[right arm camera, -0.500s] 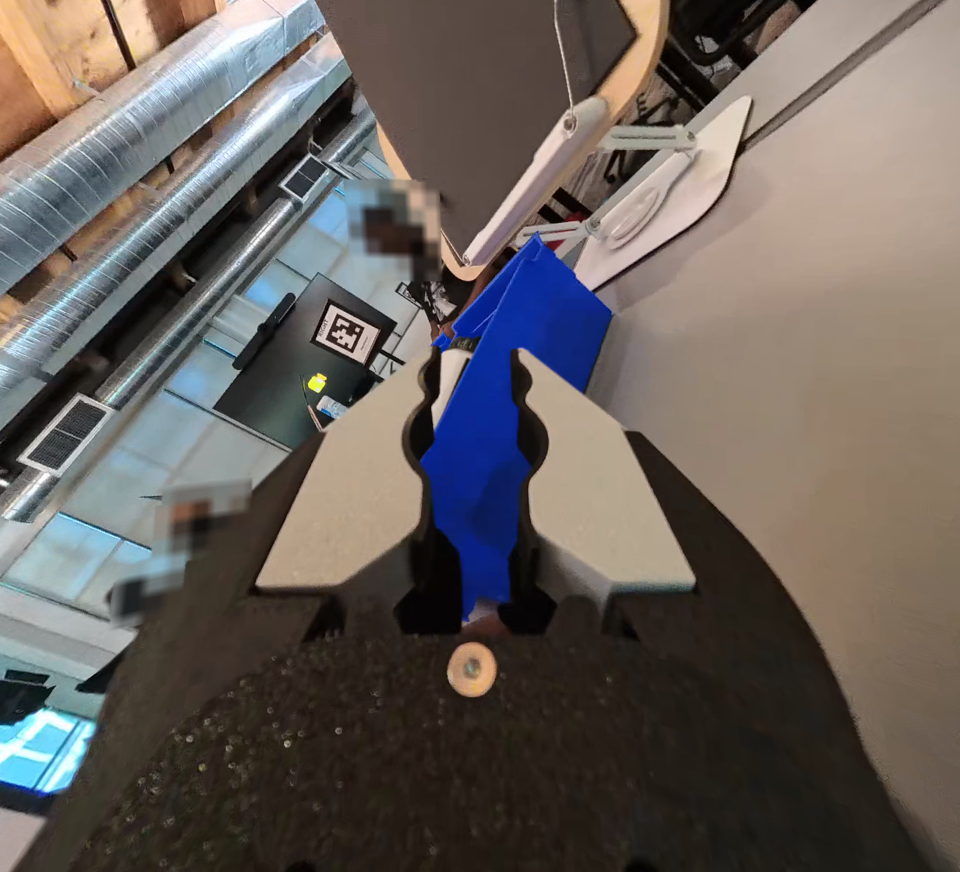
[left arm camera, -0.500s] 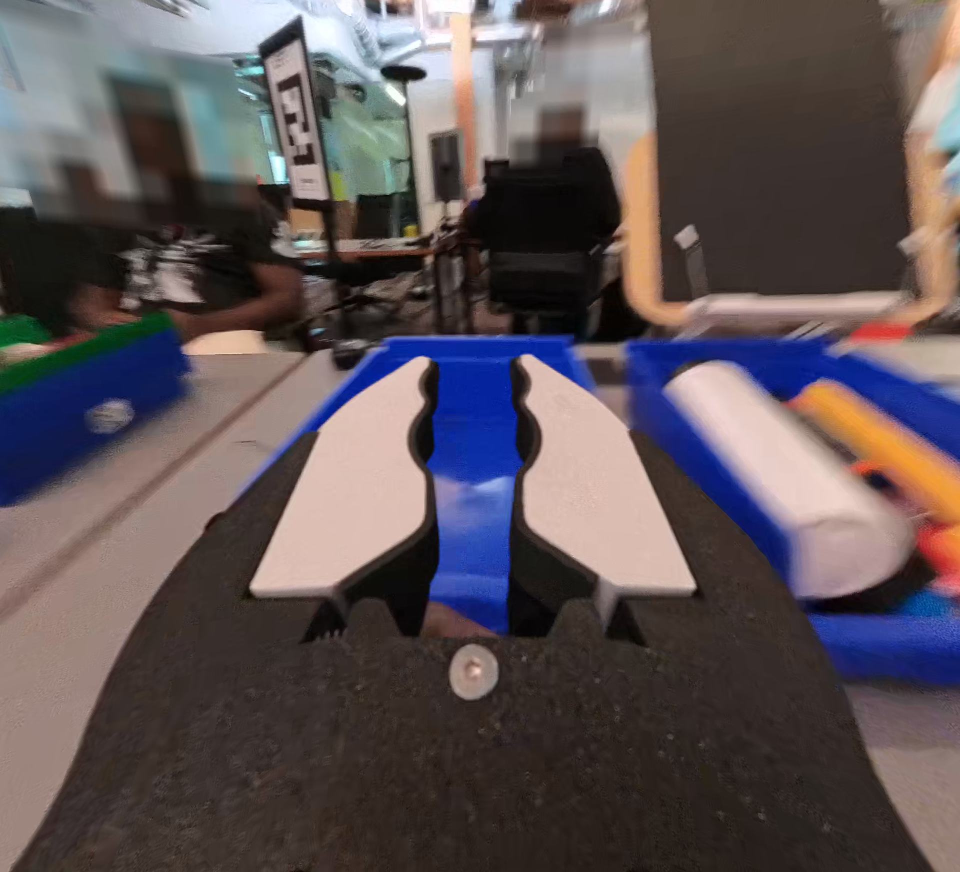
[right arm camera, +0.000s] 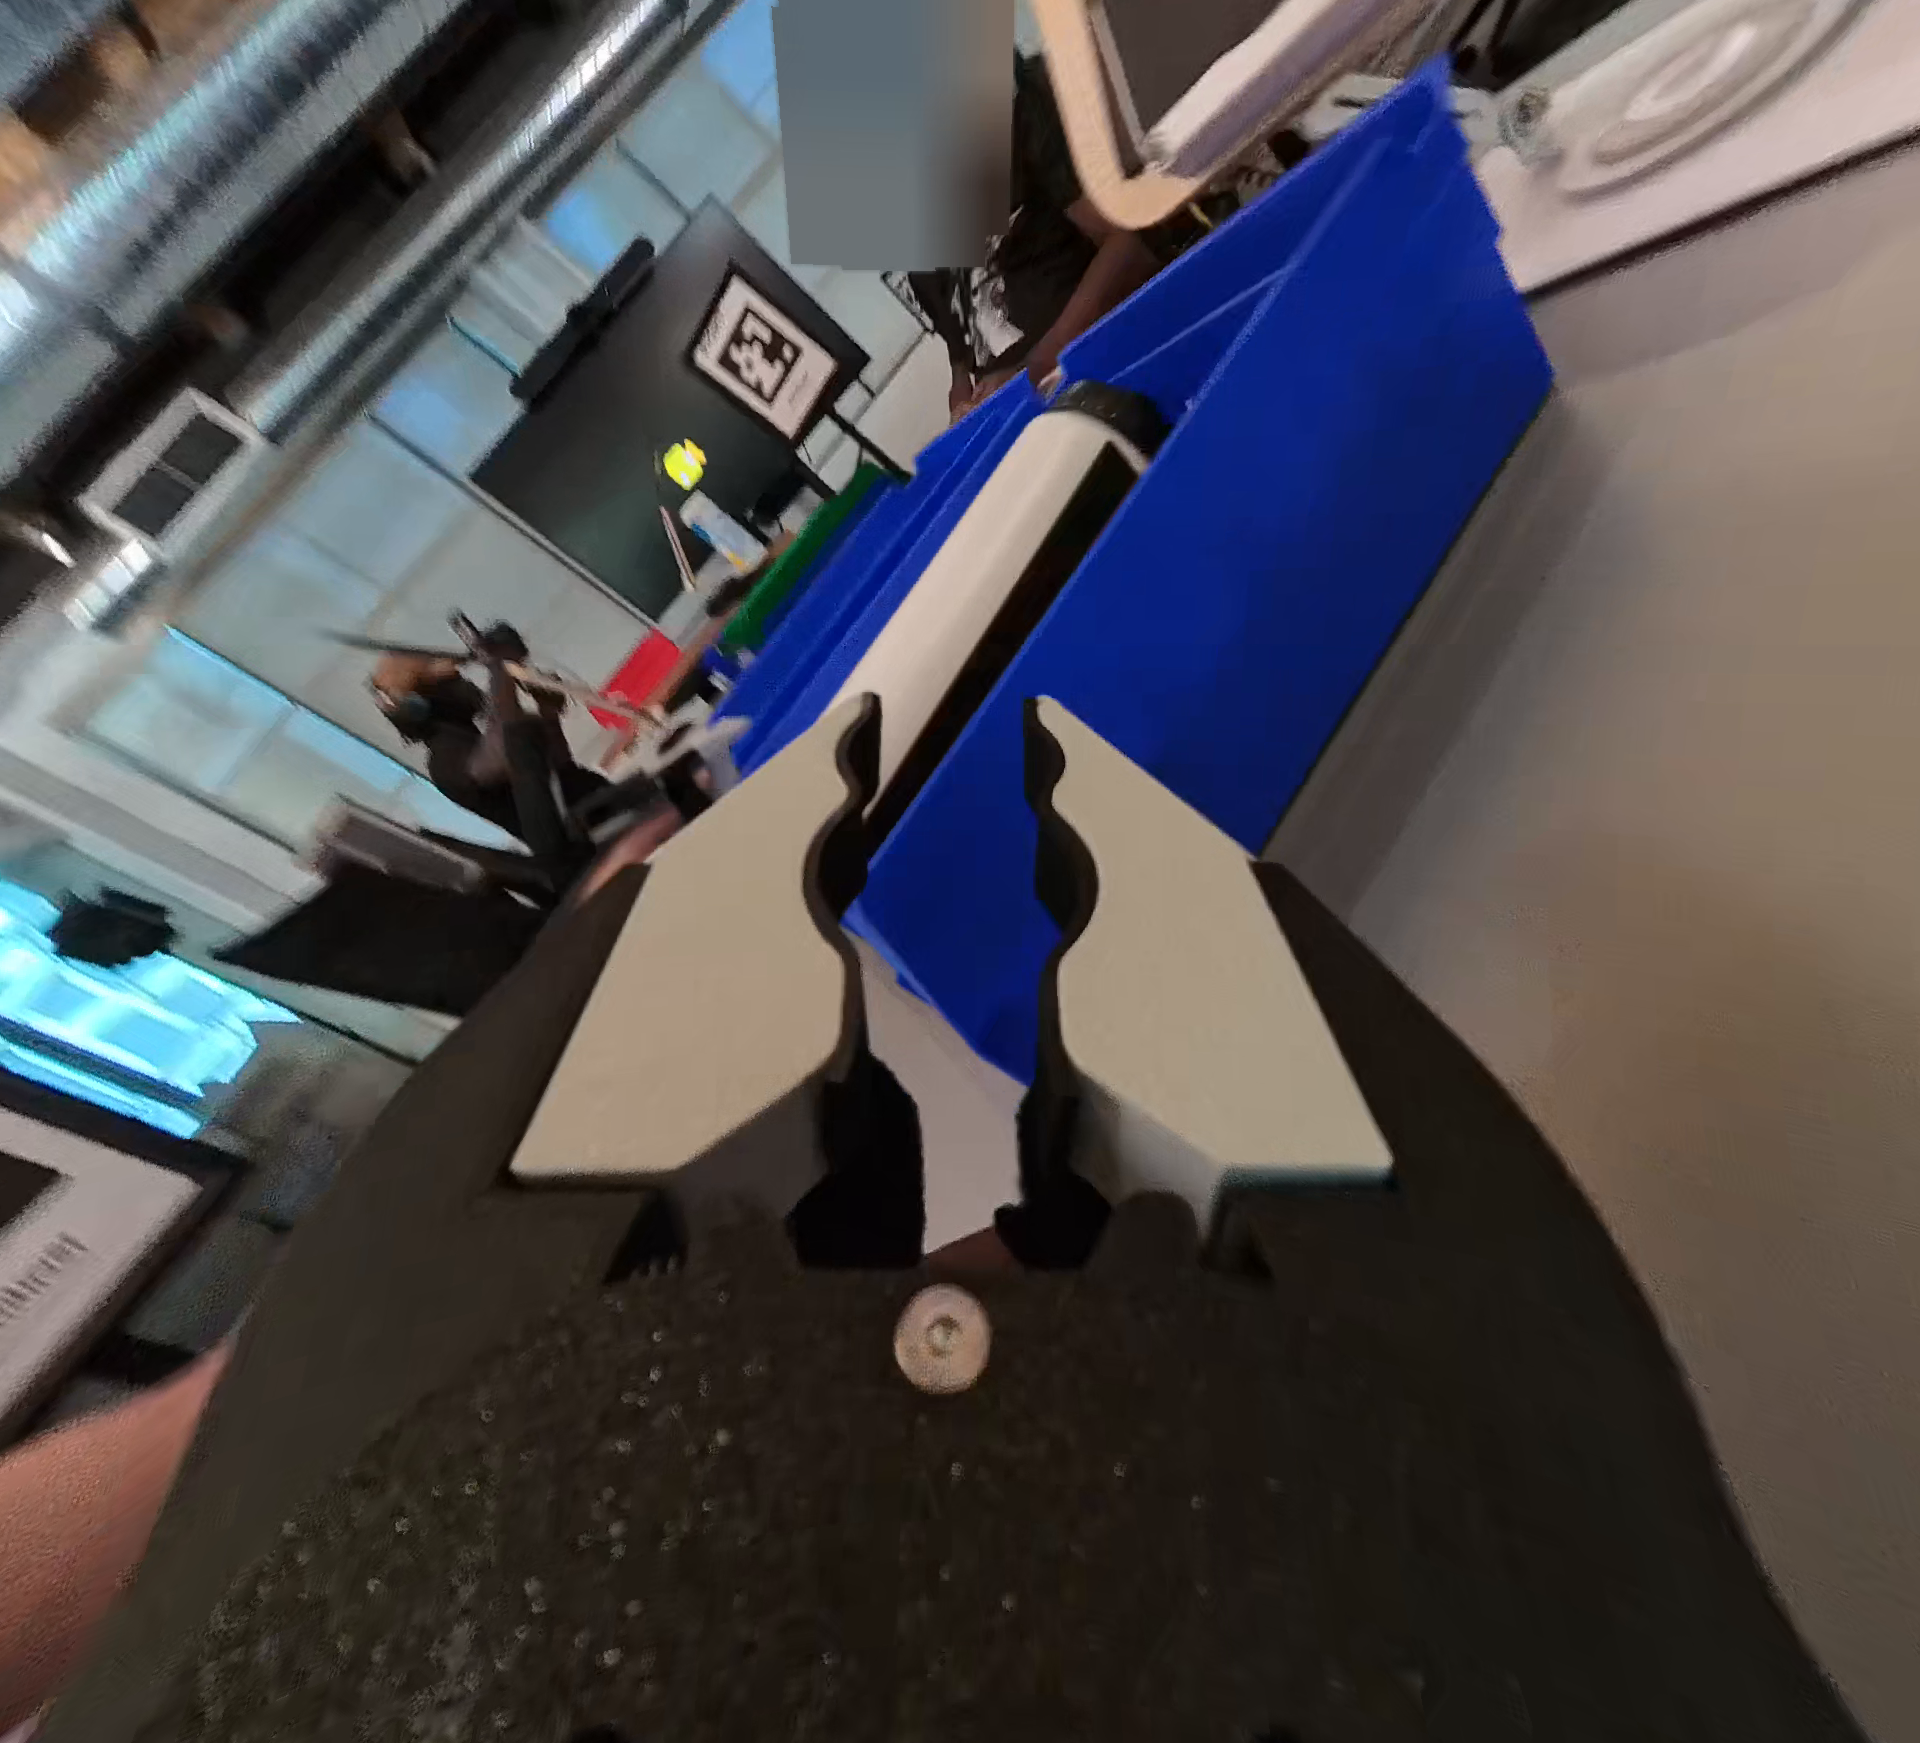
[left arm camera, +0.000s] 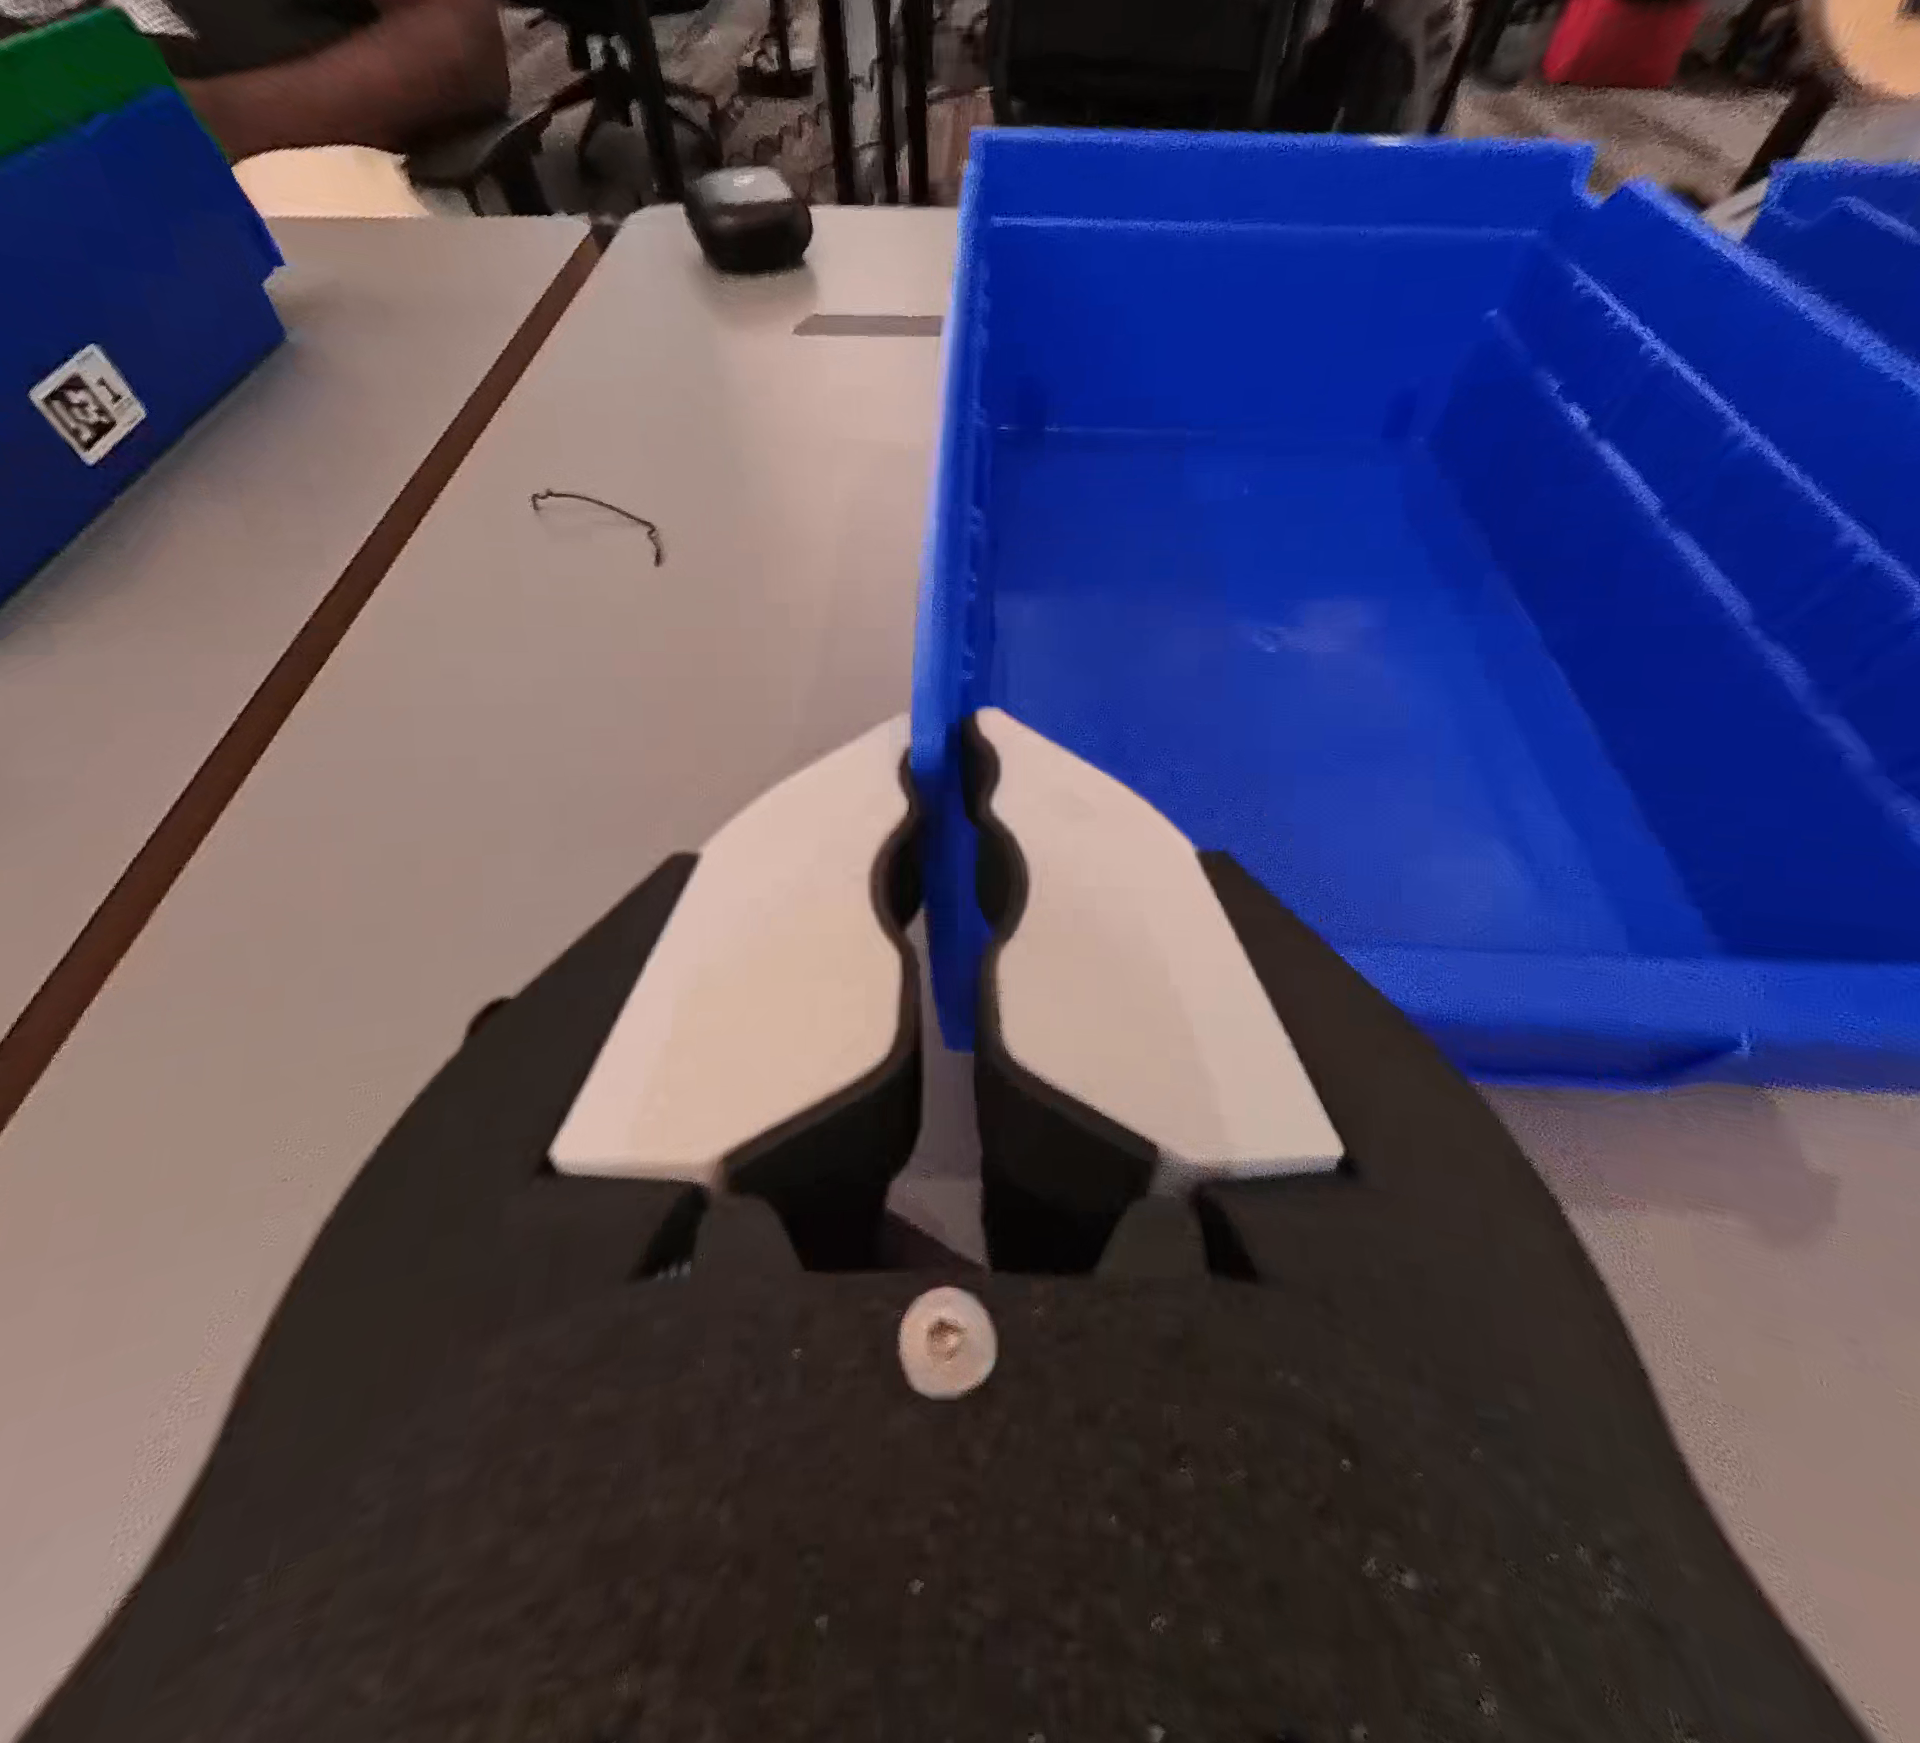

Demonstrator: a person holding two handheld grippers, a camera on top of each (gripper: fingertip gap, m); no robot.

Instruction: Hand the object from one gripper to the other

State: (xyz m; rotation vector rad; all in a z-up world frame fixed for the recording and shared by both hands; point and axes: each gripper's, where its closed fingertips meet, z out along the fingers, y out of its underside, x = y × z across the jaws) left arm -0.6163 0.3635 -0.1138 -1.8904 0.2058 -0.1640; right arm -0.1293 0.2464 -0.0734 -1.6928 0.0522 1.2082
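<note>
**A:** Grey table [left arm camera: 520,810] fills the left wrist view, with an empty blue bin [left arm camera: 1299,176] standing on it. Does the right view show that?

**B:** No. It shows a loaded bin [right arm camera: 1247,602] holding 1 white roll [right arm camera: 997,550], which the left view lacks.

**A:** And the poses?

**B:** The left gripper [left arm camera: 940,727] tips down towards the table, its tongs pinched together on the empty blue bin's near left wall. The right gripper [right arm camera: 954,706] is rolled sideways with its tongs apart. A corner of the loaded bin sits loosely between them.

**A:** Counts, in the left view?

**B:** 3 bins: the gripped one, a neighbouring bin [left arm camera: 1849,239] at the right edge, and a far-left bin [left arm camera: 125,259]. Then 1 small black case [left arm camera: 750,223] and 1 bent wire [left arm camera: 597,509].
</note>
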